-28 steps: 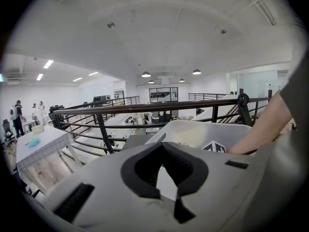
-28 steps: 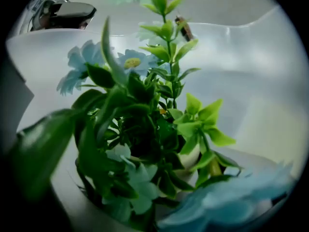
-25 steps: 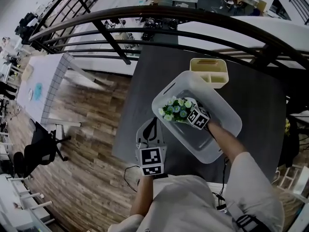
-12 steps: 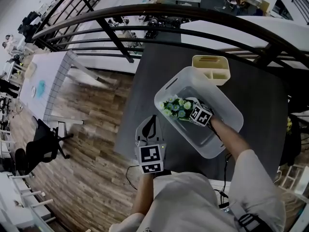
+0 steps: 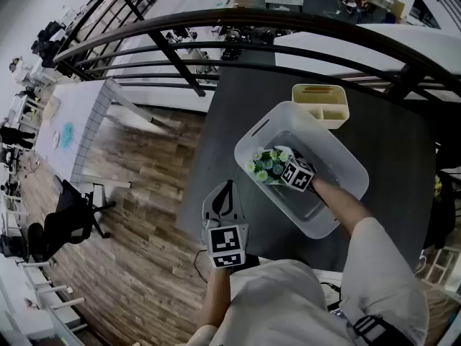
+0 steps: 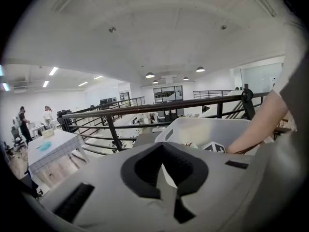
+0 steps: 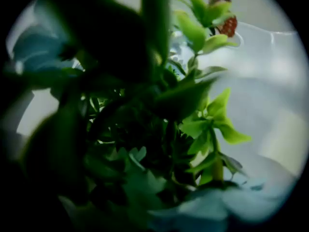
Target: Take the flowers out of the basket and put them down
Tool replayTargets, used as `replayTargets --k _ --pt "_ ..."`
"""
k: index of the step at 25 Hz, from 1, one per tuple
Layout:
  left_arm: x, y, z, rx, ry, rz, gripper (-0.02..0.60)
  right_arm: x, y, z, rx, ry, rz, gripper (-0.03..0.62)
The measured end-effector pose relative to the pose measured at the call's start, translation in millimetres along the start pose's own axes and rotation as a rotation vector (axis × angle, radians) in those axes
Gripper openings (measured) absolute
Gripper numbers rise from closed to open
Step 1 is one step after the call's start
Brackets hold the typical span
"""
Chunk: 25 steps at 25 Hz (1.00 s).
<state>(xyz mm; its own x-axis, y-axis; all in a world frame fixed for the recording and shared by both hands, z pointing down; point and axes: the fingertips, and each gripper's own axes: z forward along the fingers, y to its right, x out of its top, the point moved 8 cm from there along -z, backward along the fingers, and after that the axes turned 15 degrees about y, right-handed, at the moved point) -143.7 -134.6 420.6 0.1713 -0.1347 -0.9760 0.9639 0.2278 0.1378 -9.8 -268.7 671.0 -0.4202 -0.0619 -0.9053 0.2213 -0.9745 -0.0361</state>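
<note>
A bunch of green, white and blue flowers [image 5: 266, 164] lies inside the white plastic basket [image 5: 259, 130] on the dark table [image 5: 392, 146]. My right gripper [image 5: 282, 167] reaches into the basket with its tips buried in the bunch. Its jaws are opening, and leaves [image 7: 193, 124] fill the right gripper view and hide them, with the basket wall [image 7: 273, 76] behind. My left gripper [image 5: 222, 197] hangs off the table's near left edge, shut and holding nothing. In the left gripper view the left gripper [image 6: 164, 180] points toward the basket [image 6: 203, 127].
A cream compartment tray [image 5: 320, 105] stands just beyond the basket at the table's far side. A dark metal railing [image 5: 238, 20] curves behind the table. Wooden floor [image 5: 137, 193] lies to the left, with a white table [image 5: 72, 128] further left.
The right gripper stays among the flowers in the basket and the bunch has hardly shifted. The left gripper keeps its place off the table's edge. The head camera has drifted slightly.
</note>
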Motion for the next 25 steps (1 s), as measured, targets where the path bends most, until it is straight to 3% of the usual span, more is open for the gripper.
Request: replayTargets --k 3,7,17,25 --pt "-2.9 -5.0 -1.1 0.011 -0.004 0.006 0.009 -0.4 5.2 -3.2 0.058 -0.023 0.011 0.564" --pt "-6.0 0.4 0.6 -0.003 -0.001 0.003 0.009 -9.2 4.7 -15.8 0.092 -0.064 0.005 0.471" --pt "0.4 20.1 -1.1 -0.037 0.016 0.013 0.009 0.7 8.0 -28.2 0.045 -0.097 0.025 0.465" --pt "6.3 36.5 -1.2 -0.075 0.043 -0.002 0.009 32.3 15.1 -50.9 -0.011 -0.103 0.033 0.465"
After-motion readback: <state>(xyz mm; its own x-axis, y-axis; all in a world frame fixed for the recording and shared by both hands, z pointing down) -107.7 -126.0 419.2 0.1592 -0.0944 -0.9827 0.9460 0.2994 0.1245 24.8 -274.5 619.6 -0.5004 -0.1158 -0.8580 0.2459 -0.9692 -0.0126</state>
